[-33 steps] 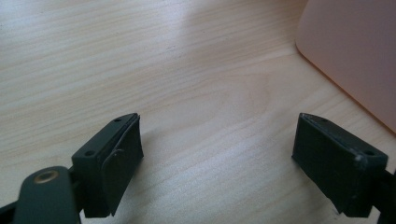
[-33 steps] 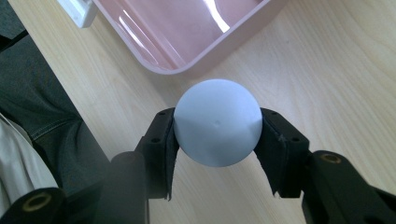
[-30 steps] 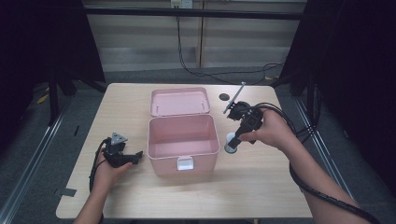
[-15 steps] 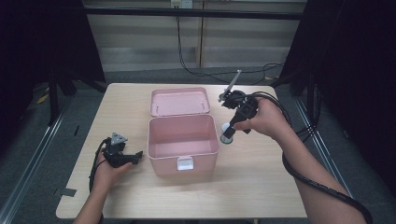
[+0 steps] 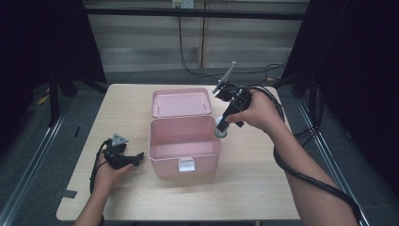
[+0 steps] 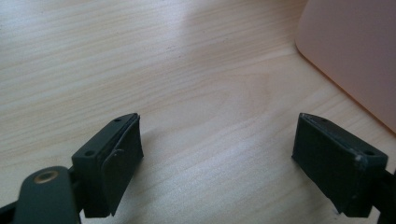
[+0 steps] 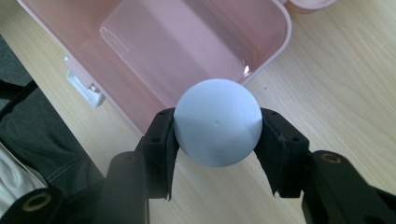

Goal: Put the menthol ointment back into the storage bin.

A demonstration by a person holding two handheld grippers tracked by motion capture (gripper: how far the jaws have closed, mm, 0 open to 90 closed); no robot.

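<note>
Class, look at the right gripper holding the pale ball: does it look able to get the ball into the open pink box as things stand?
Probably yes. The right gripper holds the ball at the rim of the pink box, whose lid lies folded back, with nothing showing inside to block it.

From above I see the pink box (image 5: 184, 146) standing open in the middle of the tabletop (image 5: 263, 188), its lid (image 5: 181, 101) tipped back on the far side. My right hand-held gripper (image 5: 221, 129) hangs over the box's right rim, pointing down, with a small pale round thing (image 5: 220, 133) between its jaws; I cannot tell from here what it is. My left hand-held gripper (image 5: 138, 158) rests low on the tabletop just left of the box, aimed toward its side wall. Cables (image 5: 301, 174) trail along my right forearm.
</note>
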